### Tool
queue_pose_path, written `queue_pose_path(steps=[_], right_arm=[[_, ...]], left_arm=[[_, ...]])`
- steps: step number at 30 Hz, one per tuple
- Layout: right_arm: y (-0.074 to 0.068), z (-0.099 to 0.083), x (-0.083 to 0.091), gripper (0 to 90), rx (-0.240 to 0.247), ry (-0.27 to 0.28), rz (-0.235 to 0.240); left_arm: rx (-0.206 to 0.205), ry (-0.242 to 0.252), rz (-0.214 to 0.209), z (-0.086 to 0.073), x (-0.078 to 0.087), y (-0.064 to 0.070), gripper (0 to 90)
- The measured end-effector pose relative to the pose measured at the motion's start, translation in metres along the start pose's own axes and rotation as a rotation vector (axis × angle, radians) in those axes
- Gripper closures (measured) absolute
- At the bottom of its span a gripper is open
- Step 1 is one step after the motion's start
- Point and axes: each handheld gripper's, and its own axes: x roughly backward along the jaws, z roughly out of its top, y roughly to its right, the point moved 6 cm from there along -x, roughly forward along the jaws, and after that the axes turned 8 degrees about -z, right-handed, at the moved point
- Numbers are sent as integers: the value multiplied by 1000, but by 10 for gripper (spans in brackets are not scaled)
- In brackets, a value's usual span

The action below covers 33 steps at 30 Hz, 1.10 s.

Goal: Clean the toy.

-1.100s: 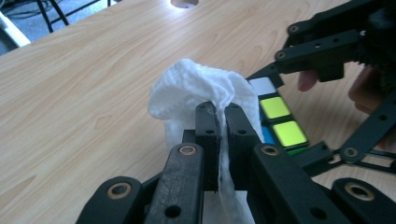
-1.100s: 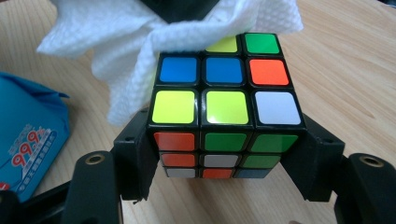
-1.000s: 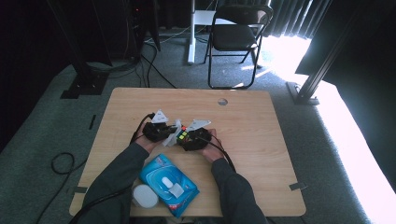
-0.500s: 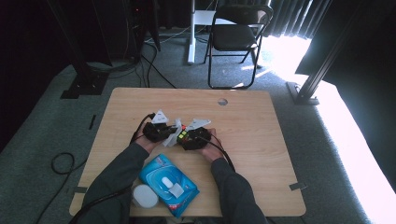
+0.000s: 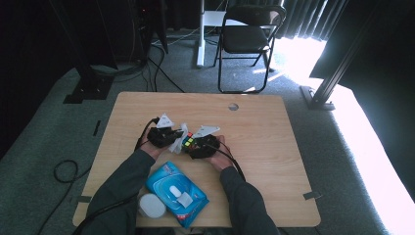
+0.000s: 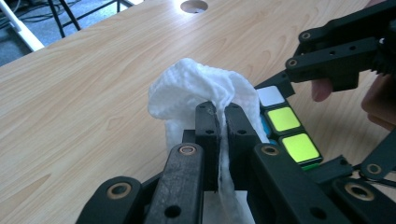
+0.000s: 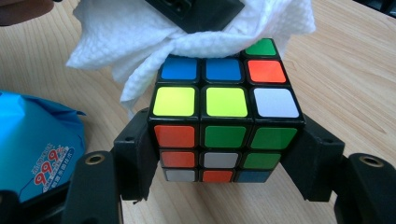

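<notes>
A scrambled colour cube sits squeezed between the two black jaws of my right gripper, held just above the wooden table. My left gripper is shut on a crumpled white wipe, and that wipe is pressed on the cube's top face. In the high view the two grippers meet at mid-table: the left gripper beside the right gripper, with the cube and the wipe between them.
A blue pack of wet wipes lies near the table's front edge, with a white round container beside it at the left. A cable hole is in the far part of the tabletop. A folding chair stands beyond the table.
Both hands stay at mid-table holding cube and wipe together; only a slight shift of the wipe against the cube shows.
</notes>
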Motion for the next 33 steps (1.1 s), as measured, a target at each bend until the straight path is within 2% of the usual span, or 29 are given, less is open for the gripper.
queue_pose_path(steps=[7, 11, 12, 13, 21, 24, 27, 33], right_arm=[[1, 2, 0, 343, -6, 0, 1], [1, 1, -1, 344, -11, -3, -1], [1, 0, -2, 343, -12, -4, -3], [1, 0, -2, 343, -15, -4, -2], [4, 0, 0, 344, -25, -2, -11], [4, 1, 0, 344, -27, 0, -11], [3, 2, 0, 344, -25, 5, -13], [1, 4, 3, 344, -13, 15, -10]], left_arm=[[-5, 14, -53, 3, -3, 11, 864], [-20, 7, -70, 4, -5, 16, 863], [-39, -2, -97, 4, -7, 23, 863], [-41, -1, -107, 4, -7, 25, 863], [-72, 7, -157, 4, -6, 37, 862], [-72, 14, -161, 4, -5, 37, 862], [-79, 25, -141, 4, -4, 34, 862], [-42, 41, -89, 3, 3, 19, 862]])
